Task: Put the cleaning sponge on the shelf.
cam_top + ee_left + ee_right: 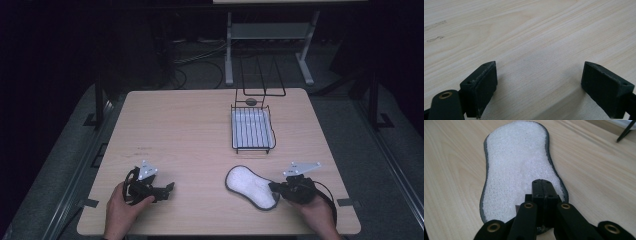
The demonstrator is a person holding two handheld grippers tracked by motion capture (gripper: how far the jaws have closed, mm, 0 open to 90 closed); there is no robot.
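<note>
The white scrubbing pad (516,167) is being pinched at its near end by the right gripper (542,192); it is best lifted level. The left gripper (539,82) is being held agape over the worktop (190,130).

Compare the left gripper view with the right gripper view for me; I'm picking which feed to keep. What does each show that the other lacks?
Left gripper view alone: the left gripper with jaws wide apart over bare wood, nothing between them, and faint dark marks on the table top.

Right gripper view alone: the right gripper with jaws shut over the near end of a white pad with a dark rim; whether they pinch it, I cannot tell. A thin black leg stands at the top right.

Both: the table.
</note>
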